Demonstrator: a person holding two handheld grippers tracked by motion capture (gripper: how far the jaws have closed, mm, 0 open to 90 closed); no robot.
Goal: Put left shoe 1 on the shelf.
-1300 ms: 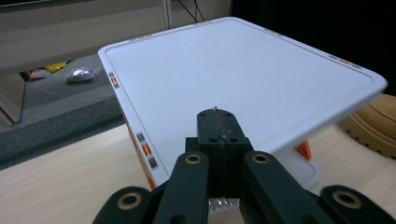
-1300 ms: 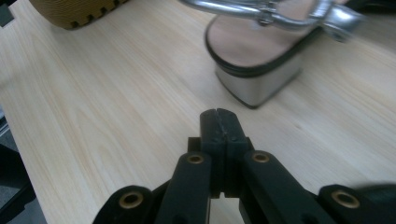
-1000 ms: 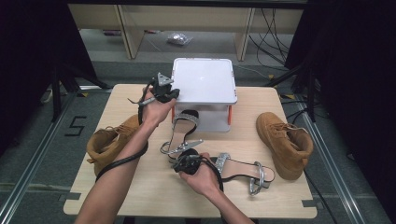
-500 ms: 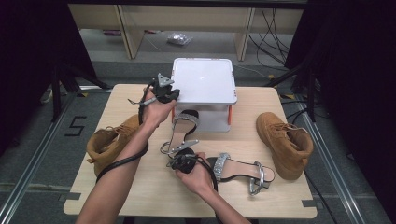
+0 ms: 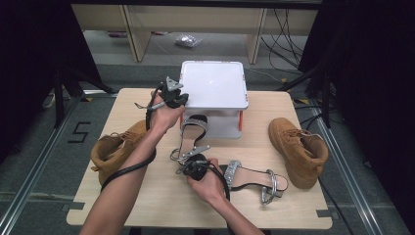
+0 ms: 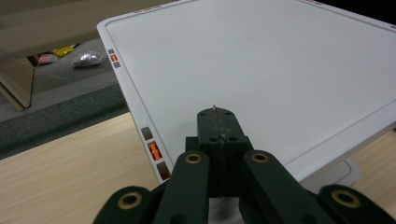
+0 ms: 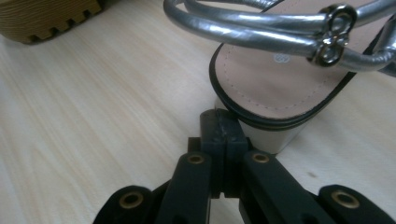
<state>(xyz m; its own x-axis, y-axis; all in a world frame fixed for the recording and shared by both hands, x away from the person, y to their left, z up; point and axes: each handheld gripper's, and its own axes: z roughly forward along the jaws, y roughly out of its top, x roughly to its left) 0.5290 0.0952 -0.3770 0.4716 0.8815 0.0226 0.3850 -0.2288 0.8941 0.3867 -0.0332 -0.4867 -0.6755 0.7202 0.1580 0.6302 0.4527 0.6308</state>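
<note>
My left gripper (image 5: pixel 178 98) is held above the table at the left edge of a white square platform (image 5: pixel 213 83). In the left gripper view its jaws (image 6: pixel 219 123) are shut with nothing between them, over the platform's white top (image 6: pixel 261 60). My right gripper (image 5: pixel 192 164) is low on the table at the heel of a silver-strapped sandal (image 5: pixel 192 131), whose toe end reaches under the platform. In the right gripper view the shut jaws (image 7: pixel 220 123) sit right at that sandal's heel block (image 7: pixel 271 135), gripping nothing. A second silver sandal (image 5: pixel 252 178) lies to the right of my right hand.
A tan boot (image 5: pixel 116 147) lies at the table's left under my left forearm, its ridged sole (image 7: pixel 44 16) seen from the right gripper. Another tan boot (image 5: pixel 299 147) stands at the right. The platform rests on orange legs (image 5: pixel 241 120). Shelving and cables lie beyond the table.
</note>
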